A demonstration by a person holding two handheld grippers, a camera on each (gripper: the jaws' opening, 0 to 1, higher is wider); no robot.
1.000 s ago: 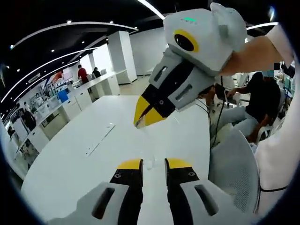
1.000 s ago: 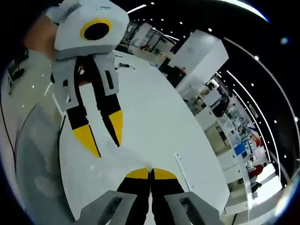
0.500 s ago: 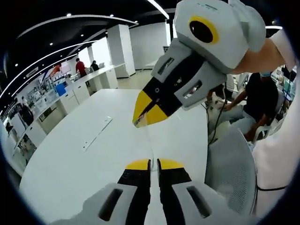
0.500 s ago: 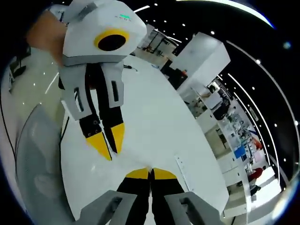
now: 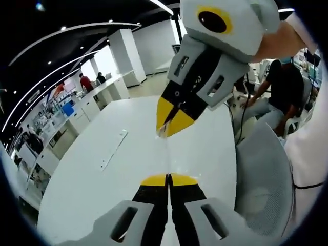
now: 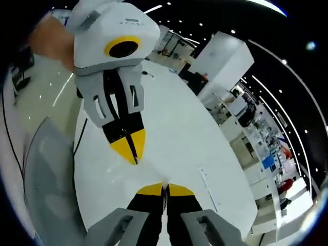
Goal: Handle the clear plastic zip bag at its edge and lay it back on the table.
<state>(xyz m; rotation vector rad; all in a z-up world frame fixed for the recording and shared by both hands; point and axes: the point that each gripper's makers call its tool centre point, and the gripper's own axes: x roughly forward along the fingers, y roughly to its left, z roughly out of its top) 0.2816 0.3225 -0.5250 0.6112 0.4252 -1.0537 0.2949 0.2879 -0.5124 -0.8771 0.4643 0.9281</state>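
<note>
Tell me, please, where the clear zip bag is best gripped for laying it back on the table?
At its top edge, as now: the clear zip bag hangs taut between the left gripper and right gripper, both shut on that thin rim above the table.

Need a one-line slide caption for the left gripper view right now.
Both grippers, left and right, pinch shut on a clear zip bag stretched between them above the white table.

We note yellow tips on black jaws, grey-white bodies, on the left gripper and right gripper. Zip bag: clear, colourless. Table plain white; chair grey mesh.
</note>
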